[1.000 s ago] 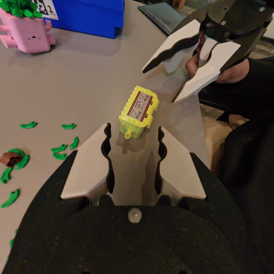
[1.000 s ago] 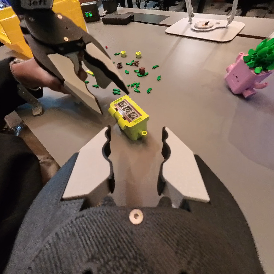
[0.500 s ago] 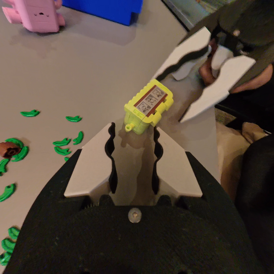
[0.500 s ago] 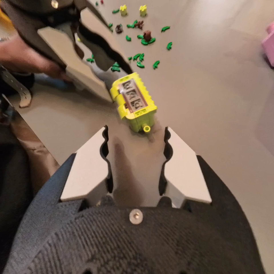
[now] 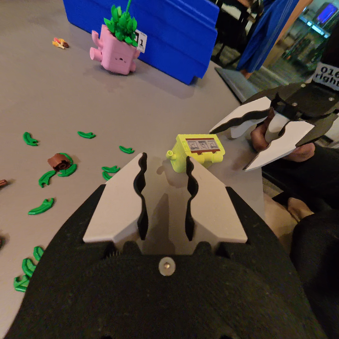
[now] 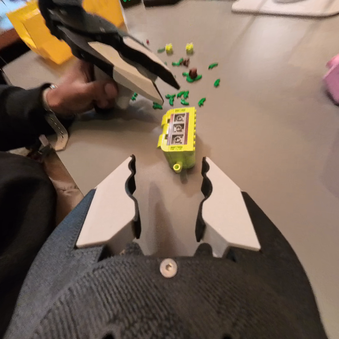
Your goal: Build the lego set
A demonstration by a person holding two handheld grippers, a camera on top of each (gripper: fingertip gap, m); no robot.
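Note:
A lime-green lego block (image 5: 198, 152) with a grey and brown studded top lies on the grey table (image 5: 91, 102) near its edge. My left gripper (image 5: 166, 157) is open and empty, and the block sits just past its right fingertip. My right gripper (image 6: 168, 158) is open and empty, with the block (image 6: 178, 132) just ahead of its fingertips and slightly right of centre. Each gripper also shows in the other's view: the right gripper (image 5: 227, 150) is beside the block, and the left gripper (image 6: 169, 95) hovers above and behind it.
Several green leaf pieces (image 5: 41, 207) and a brown piece (image 5: 58, 162) lie scattered at the left. A pink lego pot with green leaves (image 5: 115, 53) stands before a blue bin (image 5: 165, 45). A yellow bin (image 6: 51, 42) and small yellow pieces (image 6: 168, 48) lie farther off. The right gripper is farther from the brown piece (image 5: 58, 162), some 20 cm, than the left, some 9 cm.
My left gripper's jaws have narrowed, and it has swung left, so the block now sits off its right fingertip. My right gripper has moved closer to the block.

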